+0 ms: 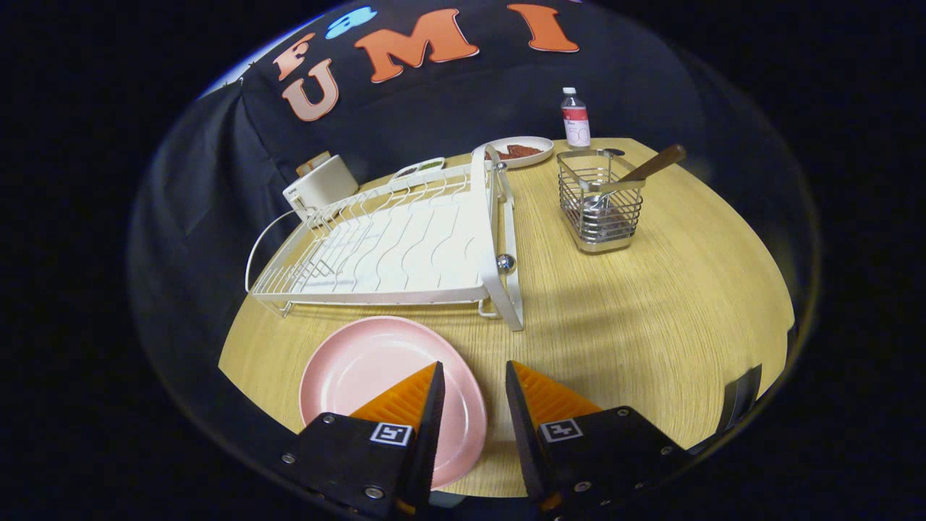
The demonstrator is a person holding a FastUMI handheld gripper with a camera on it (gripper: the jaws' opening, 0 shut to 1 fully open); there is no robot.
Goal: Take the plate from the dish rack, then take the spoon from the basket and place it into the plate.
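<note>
Gripper view: tool [473, 373] apart over plate [383, 383] rim.

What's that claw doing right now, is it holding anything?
Claw: open and holding nothing; its fingers sit apart over the near edge of the pink plate on the table.

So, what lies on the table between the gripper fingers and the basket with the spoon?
Bare wood: in the gripper view, the open gripper and basket have table between them. The dish rack stands aside.
</note>
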